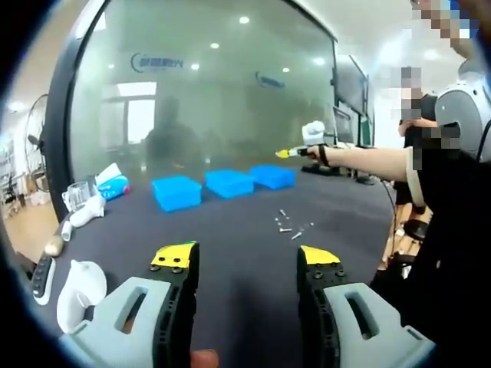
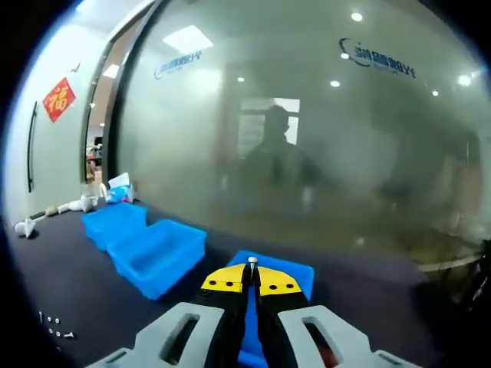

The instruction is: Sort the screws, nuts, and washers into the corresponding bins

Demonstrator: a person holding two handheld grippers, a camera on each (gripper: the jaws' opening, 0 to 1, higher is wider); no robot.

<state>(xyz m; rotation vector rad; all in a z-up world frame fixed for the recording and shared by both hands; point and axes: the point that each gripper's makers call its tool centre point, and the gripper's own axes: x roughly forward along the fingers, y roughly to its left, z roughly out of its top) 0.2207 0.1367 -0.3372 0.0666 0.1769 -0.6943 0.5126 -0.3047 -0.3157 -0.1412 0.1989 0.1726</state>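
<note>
Pinching a screw — right gripper jaws closed.

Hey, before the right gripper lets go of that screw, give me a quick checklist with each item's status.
1. Right gripper shut on a screw: ok.
2. Gripper above the nearest blue bin: ok.
3. Correct bin for screws: cannot tell; its contents are hidden.
4. Left gripper open and empty: ok.
5. Loose screws left on the table: not ok, sorting unfinished.
</note>
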